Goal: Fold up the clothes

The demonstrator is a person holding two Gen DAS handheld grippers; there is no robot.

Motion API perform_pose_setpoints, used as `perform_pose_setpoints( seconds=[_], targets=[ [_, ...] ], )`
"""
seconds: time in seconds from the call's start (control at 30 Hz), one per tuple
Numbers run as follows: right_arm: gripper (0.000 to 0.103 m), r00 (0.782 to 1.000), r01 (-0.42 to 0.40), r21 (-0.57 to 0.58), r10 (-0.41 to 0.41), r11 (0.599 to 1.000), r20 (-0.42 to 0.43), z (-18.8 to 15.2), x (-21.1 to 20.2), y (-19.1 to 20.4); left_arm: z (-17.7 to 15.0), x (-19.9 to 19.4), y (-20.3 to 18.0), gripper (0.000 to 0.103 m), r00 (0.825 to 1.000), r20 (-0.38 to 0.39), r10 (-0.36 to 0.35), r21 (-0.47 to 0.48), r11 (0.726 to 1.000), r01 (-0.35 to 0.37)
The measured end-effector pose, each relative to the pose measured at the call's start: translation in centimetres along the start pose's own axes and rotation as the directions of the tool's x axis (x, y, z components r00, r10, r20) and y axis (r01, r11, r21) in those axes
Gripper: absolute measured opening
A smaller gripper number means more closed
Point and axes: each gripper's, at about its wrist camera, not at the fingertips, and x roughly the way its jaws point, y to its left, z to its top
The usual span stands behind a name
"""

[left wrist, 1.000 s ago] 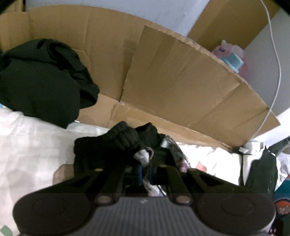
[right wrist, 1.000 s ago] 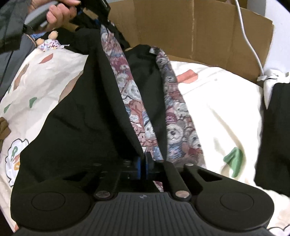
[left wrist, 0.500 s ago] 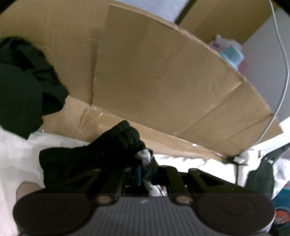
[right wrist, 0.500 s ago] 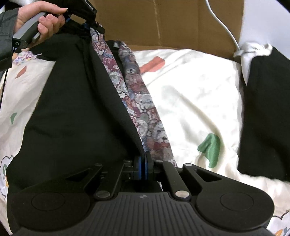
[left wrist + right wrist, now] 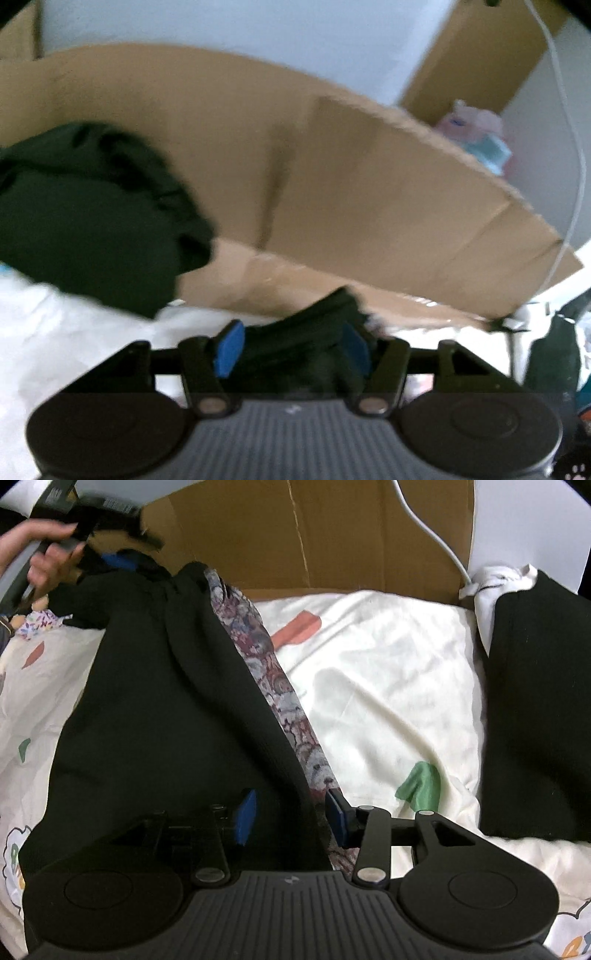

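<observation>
Black garment [image 5: 155, 709] runs lengthwise from your right gripper [image 5: 291, 816] away to your left gripper [image 5: 291, 345]. Both jaws are opening, cloth lying loose between pads, nothing gripped.

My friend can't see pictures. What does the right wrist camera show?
The right gripper is opening over a long black garment with a bear-patterned lining, lying on a cream printed bedsheet. Far up the garment, a hand holds the left gripper. Behind stands a cardboard box.
</observation>
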Motion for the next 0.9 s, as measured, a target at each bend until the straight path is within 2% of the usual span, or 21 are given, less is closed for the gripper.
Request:
perform_pose_setpoints(
  seconds=[0.1,0.3,0.4,0.5,0.57,0.6,0.63,0.7,0.8,0.87,0.9],
  targets=[
    [0.046,0.999,-0.003,-0.030,0.005,1.000,0.044,0.2,-0.5,0.5,-1.1,0.5,2.5,0.061,1.000,-0.026,0.004,-0.044,0.999,-0.005],
    [0.047,0.997,-0.029,-0.064,0.033,0.998,0.064,1.7,-0.4,1.9,-3.2,2.8,5.9,0.060,0.997,-0.080,0.010,-0.090,0.996,-0.017],
    [0.048,0.995,-0.051,-0.086,0.059,0.995,0.084,3.6,-0.1,2.5,-4.2,3.9,6.4,0.060,0.996,-0.087,-0.032,-0.125,0.992,0.021],
    [0.060,0.993,-0.070,-0.093,0.078,0.993,0.083,6.1,1.2,3.2,-4.7,4.6,6.4,0.060,0.994,-0.063,-0.090,-0.151,0.985,0.080],
    [0.061,0.993,-0.086,-0.094,0.092,0.992,0.070,7.6,2.3,3.7,-4.6,4.8,6.3,0.060,0.992,-0.039,-0.117,-0.156,0.982,0.110],
    [0.061,0.993,-0.090,-0.090,0.096,0.992,0.065,8.3,2.8,3.9,-4.5,5.0,6.2,0.057,0.991,-0.024,-0.134,-0.155,0.980,0.129],
    [0.062,0.993,-0.094,-0.085,0.099,0.992,0.060,8.9,3.4,4.2,-4.4,5.2,6.1,0.041,0.989,-0.025,-0.147,-0.150,0.978,0.141],
    [0.062,0.993,-0.103,-0.063,0.106,0.993,0.050,10.1,4.7,4.5,-4.2,5.9,5.5,0.021,0.985,-0.051,-0.165,-0.120,0.980,0.158],
    [0.062,0.994,-0.105,-0.009,0.105,0.994,0.011,12.0,7.4,4.4,-3.9,5.7,4.4,0.015,0.991,-0.044,-0.130,-0.027,0.991,0.129],
    [0.061,0.996,-0.089,0.000,0.089,0.996,-0.009,13.2,9.2,4.4,-3.5,5.3,4.4,0.013,0.992,-0.040,-0.116,-0.002,0.993,0.116],
    [0.055,0.996,-0.091,0.001,0.091,0.996,-0.013,13.6,9.8,4.4,-3.2,4.7,4.4,0.012,0.995,-0.020,-0.094,0.021,0.995,0.094]
  ],
)
